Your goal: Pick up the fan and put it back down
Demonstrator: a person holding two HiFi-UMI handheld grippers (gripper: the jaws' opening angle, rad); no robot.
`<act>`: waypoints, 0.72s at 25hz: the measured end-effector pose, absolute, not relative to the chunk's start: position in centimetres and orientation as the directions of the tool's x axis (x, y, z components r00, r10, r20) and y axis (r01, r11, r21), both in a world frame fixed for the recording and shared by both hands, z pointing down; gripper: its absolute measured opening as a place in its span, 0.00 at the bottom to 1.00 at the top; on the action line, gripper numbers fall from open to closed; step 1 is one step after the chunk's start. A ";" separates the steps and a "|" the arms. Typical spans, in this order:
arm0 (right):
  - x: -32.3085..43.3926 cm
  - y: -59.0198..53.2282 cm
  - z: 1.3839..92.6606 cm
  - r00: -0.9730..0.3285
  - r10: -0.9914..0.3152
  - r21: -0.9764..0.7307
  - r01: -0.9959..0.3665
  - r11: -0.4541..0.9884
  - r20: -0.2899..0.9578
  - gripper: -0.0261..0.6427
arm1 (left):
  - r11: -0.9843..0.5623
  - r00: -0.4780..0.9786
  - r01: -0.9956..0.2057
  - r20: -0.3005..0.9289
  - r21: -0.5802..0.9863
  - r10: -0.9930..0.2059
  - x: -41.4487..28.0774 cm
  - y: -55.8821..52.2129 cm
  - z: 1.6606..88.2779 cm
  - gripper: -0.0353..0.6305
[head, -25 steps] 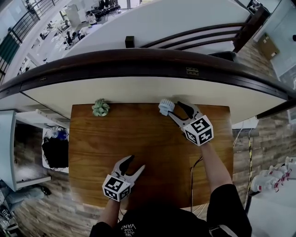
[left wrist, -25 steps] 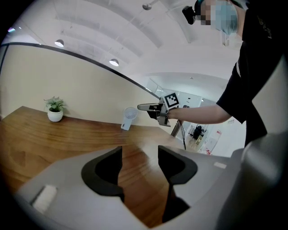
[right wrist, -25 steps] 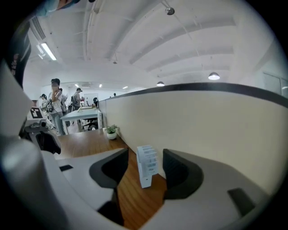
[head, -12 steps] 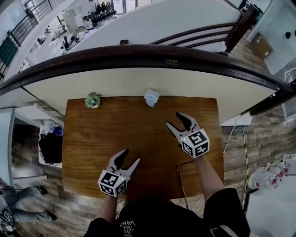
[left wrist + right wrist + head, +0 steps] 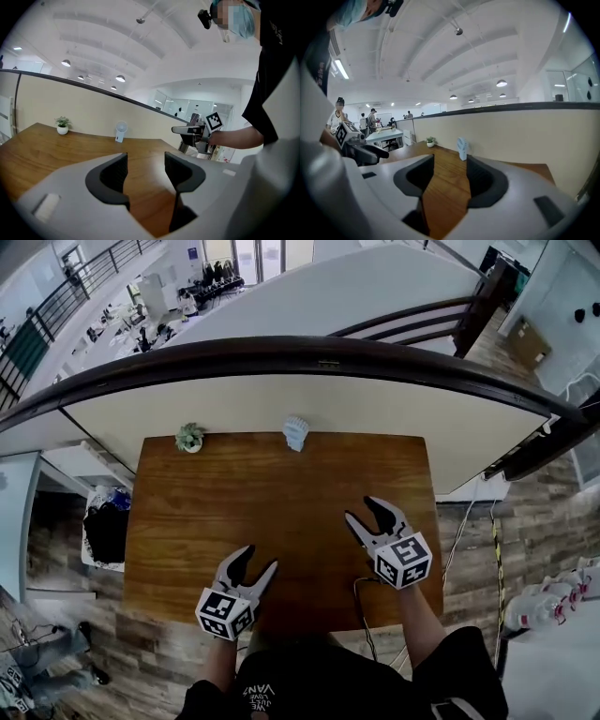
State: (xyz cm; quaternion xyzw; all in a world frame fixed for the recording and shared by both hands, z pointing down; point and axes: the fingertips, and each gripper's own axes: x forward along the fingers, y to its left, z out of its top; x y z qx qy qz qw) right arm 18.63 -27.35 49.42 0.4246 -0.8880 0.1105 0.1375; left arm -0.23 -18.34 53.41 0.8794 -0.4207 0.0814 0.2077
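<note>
A small white fan [image 5: 296, 432] stands upright at the far edge of the wooden table [image 5: 281, 512], near its middle. It also shows small in the left gripper view as the fan [image 5: 121, 131] and in the right gripper view as the fan [image 5: 462, 148]. My right gripper [image 5: 368, 515] is open and empty over the near right part of the table, well short of the fan. Near the front left edge my left gripper [image 5: 257, 561] is open with nothing between its jaws. Each gripper view shows only bare wood between the jaws.
A small potted plant [image 5: 190, 438] sits at the table's far left corner. A beige partition wall [image 5: 300, 404] with a dark rail runs along the far edge. A cable [image 5: 361, 610] hangs off the front edge. A low cart [image 5: 103, 531] stands left of the table.
My right gripper has let go of the fan and drawn back toward the near right. The fan stays upright at the far edge. The left gripper has pulled back slightly.
</note>
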 end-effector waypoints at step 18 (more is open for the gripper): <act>17.5 -13.3 48.7 -0.552 -0.772 -0.116 -0.830 0.546 0.315 0.13 | -0.608 0.653 -0.758 0.274 0.238 -0.706 -1.6 -9.3 50.7 0.23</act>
